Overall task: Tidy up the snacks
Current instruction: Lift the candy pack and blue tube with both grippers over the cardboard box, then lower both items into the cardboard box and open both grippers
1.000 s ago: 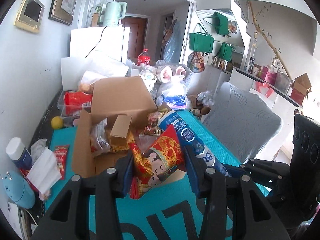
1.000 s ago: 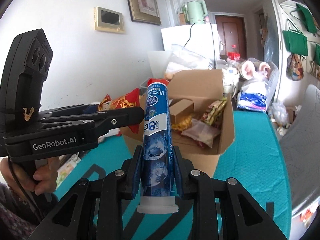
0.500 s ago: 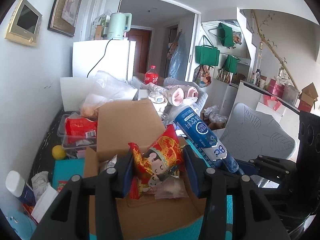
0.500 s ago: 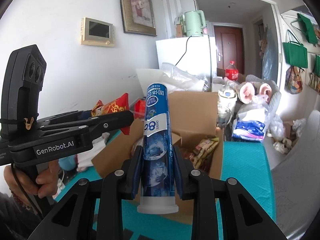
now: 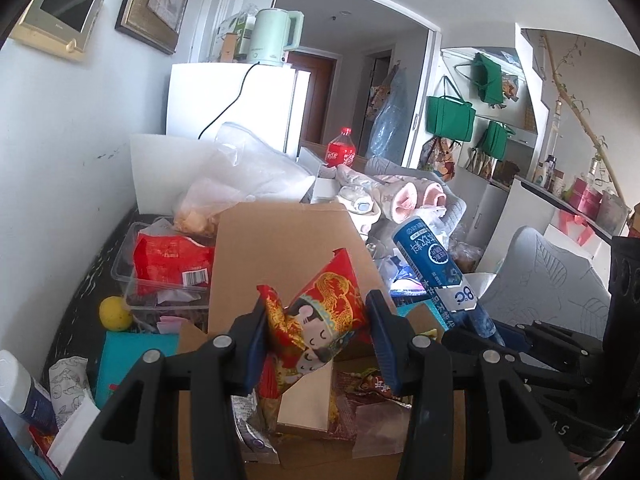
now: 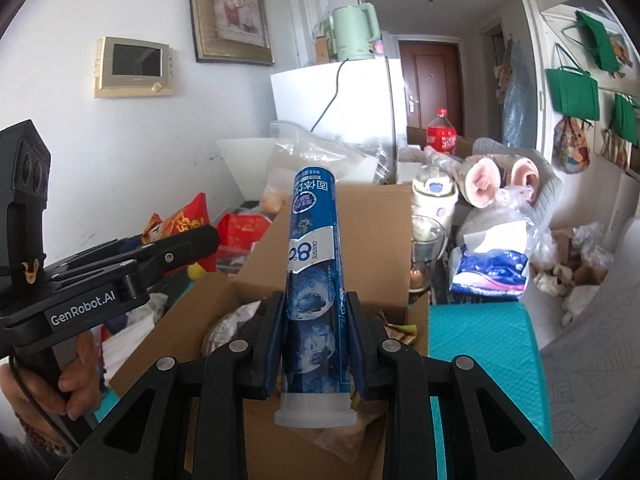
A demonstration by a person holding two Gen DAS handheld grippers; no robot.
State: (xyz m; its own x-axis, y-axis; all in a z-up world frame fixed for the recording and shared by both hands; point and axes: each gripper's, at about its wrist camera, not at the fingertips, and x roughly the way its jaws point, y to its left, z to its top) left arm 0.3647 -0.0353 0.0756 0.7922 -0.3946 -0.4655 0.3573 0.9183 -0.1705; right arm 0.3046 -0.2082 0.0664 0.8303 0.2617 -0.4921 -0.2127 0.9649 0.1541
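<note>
My left gripper (image 5: 318, 322) is shut on a red snack bag (image 5: 320, 320) printed with a cartoon figure, held above the open cardboard box (image 5: 280, 248). In the right wrist view the same bag (image 6: 180, 222) shows at the left gripper's tip. My right gripper (image 6: 316, 320) is shut on a tall blue tube (image 6: 314, 256) with a white cap, upright over the box (image 6: 372, 240). The tube (image 5: 434, 264) also appears at the right of the left wrist view. Several snack packets lie inside the box.
A clear tub (image 5: 160, 276) with a red packet stands left of the box, a yellow fruit (image 5: 114, 314) beside it. Behind are plastic bags, a cola bottle (image 5: 342, 154), a white fridge (image 5: 236, 104) and a glass jar (image 6: 426, 240). A teal cloth (image 6: 480, 344) covers the table.
Both grippers have moved forward together over the cardboard box, each still gripping its item; the box now fills the lower part of both views.
</note>
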